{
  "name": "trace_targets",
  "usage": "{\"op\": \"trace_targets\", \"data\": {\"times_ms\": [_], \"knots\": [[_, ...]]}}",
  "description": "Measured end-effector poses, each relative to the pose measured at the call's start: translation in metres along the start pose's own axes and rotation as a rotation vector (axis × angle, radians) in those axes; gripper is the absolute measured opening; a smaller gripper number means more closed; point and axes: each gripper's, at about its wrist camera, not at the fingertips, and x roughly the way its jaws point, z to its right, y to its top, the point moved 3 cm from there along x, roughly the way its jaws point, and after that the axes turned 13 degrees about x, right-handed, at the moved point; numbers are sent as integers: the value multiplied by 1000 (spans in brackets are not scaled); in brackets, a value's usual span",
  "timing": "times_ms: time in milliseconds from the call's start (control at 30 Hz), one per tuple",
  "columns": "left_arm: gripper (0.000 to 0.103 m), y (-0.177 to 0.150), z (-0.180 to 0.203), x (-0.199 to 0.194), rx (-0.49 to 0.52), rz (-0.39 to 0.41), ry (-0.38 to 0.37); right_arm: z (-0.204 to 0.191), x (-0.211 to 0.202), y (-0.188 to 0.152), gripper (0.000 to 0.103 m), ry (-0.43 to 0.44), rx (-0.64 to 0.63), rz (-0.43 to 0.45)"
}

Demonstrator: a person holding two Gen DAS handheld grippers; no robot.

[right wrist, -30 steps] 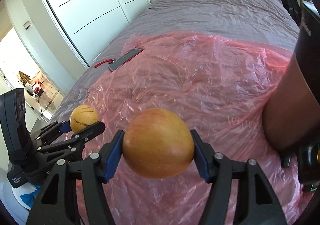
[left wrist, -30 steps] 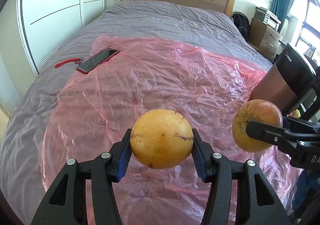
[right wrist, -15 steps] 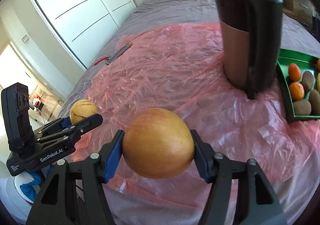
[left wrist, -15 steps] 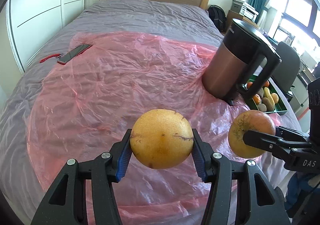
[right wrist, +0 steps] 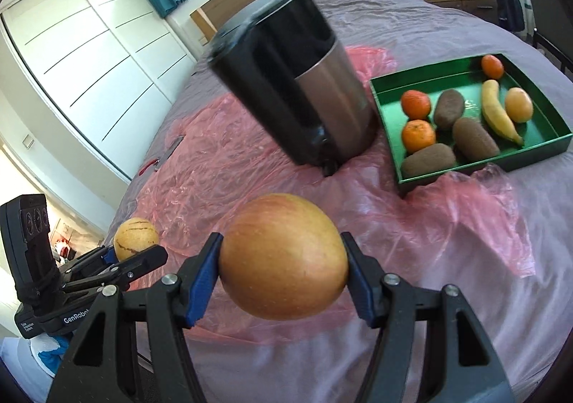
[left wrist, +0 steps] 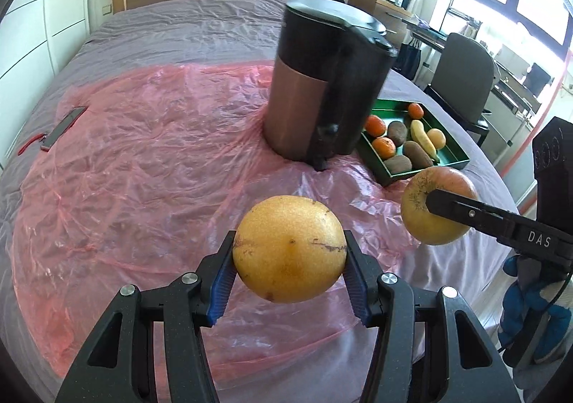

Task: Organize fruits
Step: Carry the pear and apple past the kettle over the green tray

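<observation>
My left gripper (left wrist: 289,268) is shut on a round yellow-orange fruit (left wrist: 289,248) with brown scars, held above the pink plastic sheet (left wrist: 143,166). My right gripper (right wrist: 283,270) is shut on a large yellow-red apple (right wrist: 283,256). In the left wrist view the apple (left wrist: 429,209) hangs to the right, in front of the green tray (left wrist: 454,161). In the right wrist view the left gripper (right wrist: 134,252) with its fruit (right wrist: 135,238) sits low at the left. The green tray (right wrist: 379,105) at the upper right holds oranges, several brown kiwis, a banana and a pale round fruit.
A tall black and copper kettle (left wrist: 322,91) stands on the bed just left of the tray (right wrist: 297,87). A phone (left wrist: 62,127) with a red strap lies at the sheet's far left edge. White wardrobes (right wrist: 89,55), a headboard and a desk chair (left wrist: 462,77) surround the bed.
Both views have swung to the right: the kettle came fully into view and the green tray of fruit appeared. Each gripper keeps its fruit, and the phone slid towards the left edge.
</observation>
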Motion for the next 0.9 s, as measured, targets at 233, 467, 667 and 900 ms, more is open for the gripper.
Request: {"op": "trace_targets", "data": {"times_ms": [233,467,667,900], "knots": [[49,45,62,31,92,-10,-76,61,-27,38,81,-38,75,80],[49,96,119,62,171,-4,-154,109,-36,92,81,-81,103,153],[49,134,152,94,222,-5,-173,135,-27,141,81,-114,97,200],[49,161,165,148,255,-27,-144,155,2,194,81,-139,97,223]]}}
